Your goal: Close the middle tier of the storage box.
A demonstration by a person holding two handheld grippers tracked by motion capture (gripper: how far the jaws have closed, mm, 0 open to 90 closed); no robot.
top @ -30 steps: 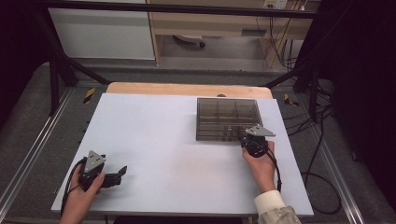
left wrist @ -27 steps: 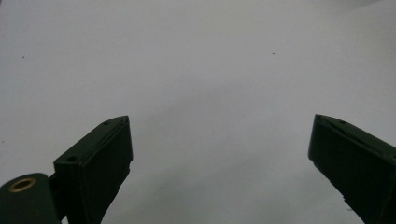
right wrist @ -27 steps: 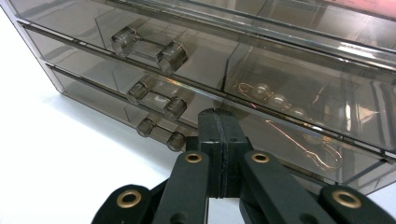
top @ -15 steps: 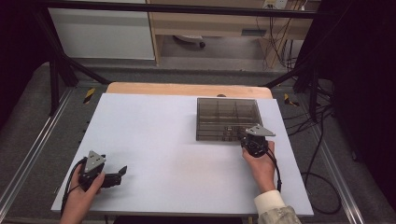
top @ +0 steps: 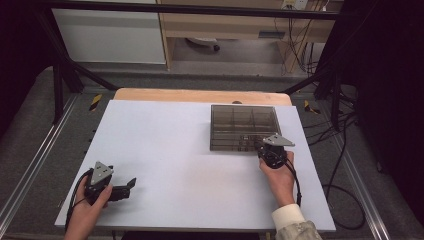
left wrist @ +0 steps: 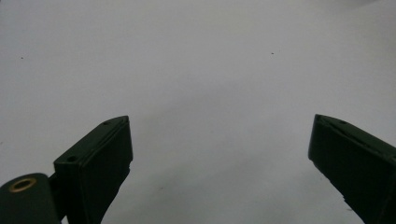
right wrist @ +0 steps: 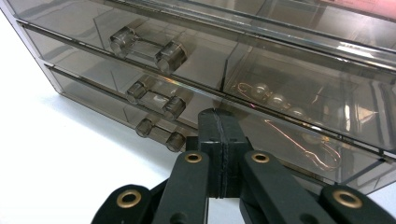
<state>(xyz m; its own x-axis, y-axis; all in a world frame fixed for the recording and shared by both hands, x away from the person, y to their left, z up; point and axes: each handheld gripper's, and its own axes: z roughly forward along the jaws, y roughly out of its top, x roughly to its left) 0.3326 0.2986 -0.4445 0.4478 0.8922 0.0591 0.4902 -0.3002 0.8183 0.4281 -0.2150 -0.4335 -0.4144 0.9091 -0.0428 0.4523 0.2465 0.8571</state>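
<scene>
L gripper (top: 131, 184) sits low at the near-left of the white table (top: 170, 150), held in the person's left hand (top: 86, 212), jaws pointing right across the bare top. In the left gripper view its 2 fingers (left wrist: 95, 163) stand spread wide, nothing btwn them, just plain table under.

R gripper (top: 260, 146) is farther in, near-right, gripped by the right hand (top: 280, 177), w/ grey plate on top. Its fingers (right wrist: 220, 140) are pressed together, pads flat against each other, nothing pinched. Tips sit right at the front of the smoked clear drawer box (top: 244, 127); can't tell if touching.

In the right gripper view the box shows 3 stacked drawers w/ clear bar handles (right wrist: 156, 98), all pushed in. Pearl-and-wire jewellery (right wrist: 280, 112) lies inside the drawers just past the tips. Box stands on the far-right part of the table, well apart from the L gripper.
</scene>
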